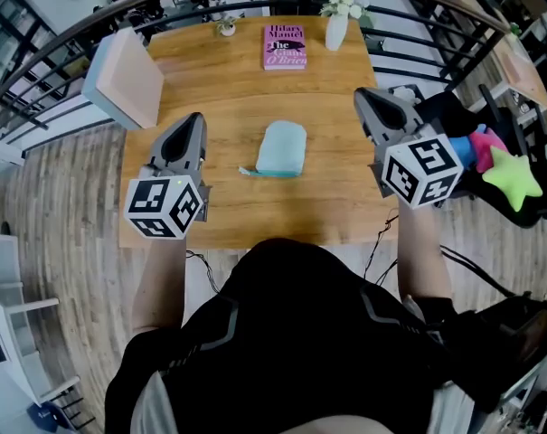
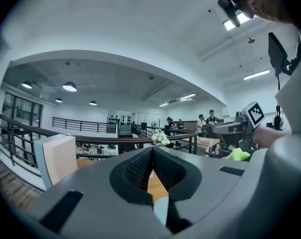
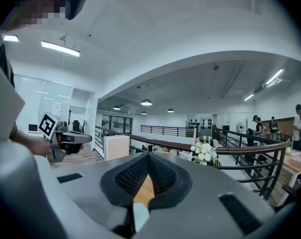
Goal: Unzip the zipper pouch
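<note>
Two grippers, jaws closed on nothing — left gripper (image 1: pixel 193 122) and right gripper (image 1: pixel 364 99) point forward, level, zipper pouch (image 1: pixel 282 148) on table (image 1: pixel 221 81) between them.

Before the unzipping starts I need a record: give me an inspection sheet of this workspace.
Surface: wooden table.
Job's things: light blue zipper pouch lies mid-table, untouched.
Clutter: pink book and vase of white flowers at the far edge.
Grippers: left gripper and right gripper both shut, empty, flanking the pouch.
Cables: thin black cables hang below the near edge.
Surroundings: beige panel at left, plush toys at right, dark railing, plank floor.
</note>
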`<move>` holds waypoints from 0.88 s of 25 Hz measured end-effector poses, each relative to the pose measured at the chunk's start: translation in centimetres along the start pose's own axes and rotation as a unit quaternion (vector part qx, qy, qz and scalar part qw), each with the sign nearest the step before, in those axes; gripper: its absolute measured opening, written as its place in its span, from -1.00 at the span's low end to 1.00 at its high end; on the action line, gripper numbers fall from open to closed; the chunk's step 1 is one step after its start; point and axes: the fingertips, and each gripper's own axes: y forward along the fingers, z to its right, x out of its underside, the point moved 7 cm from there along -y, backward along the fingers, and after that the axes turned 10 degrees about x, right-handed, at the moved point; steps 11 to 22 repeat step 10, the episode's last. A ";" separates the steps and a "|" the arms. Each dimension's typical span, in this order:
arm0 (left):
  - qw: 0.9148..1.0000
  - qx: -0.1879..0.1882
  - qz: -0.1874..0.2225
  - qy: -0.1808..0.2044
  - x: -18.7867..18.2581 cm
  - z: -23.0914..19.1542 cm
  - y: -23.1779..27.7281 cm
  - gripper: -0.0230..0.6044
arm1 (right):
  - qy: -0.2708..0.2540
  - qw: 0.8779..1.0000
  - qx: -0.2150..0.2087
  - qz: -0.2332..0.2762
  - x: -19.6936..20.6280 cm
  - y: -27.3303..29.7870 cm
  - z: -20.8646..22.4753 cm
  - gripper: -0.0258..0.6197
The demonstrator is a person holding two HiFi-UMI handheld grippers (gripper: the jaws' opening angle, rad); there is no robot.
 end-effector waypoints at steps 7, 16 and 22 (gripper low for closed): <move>1.000 -0.004 0.000 -0.002 -0.4 0.4 0.7 -0.83 | -0.008 1.000 0.001 0.003 0.0 -0.1 0.2 -0.89; 1.000 0.000 0.005 -0.002 -0.5 0.8 1.1 -0.83 | -0.016 1.000 -0.004 0.009 -0.1 -0.2 -0.1 -0.89; 1.000 0.000 0.005 -0.002 -0.5 0.8 1.1 -0.83 | -0.016 1.000 -0.004 0.009 -0.1 -0.2 -0.1 -0.89</move>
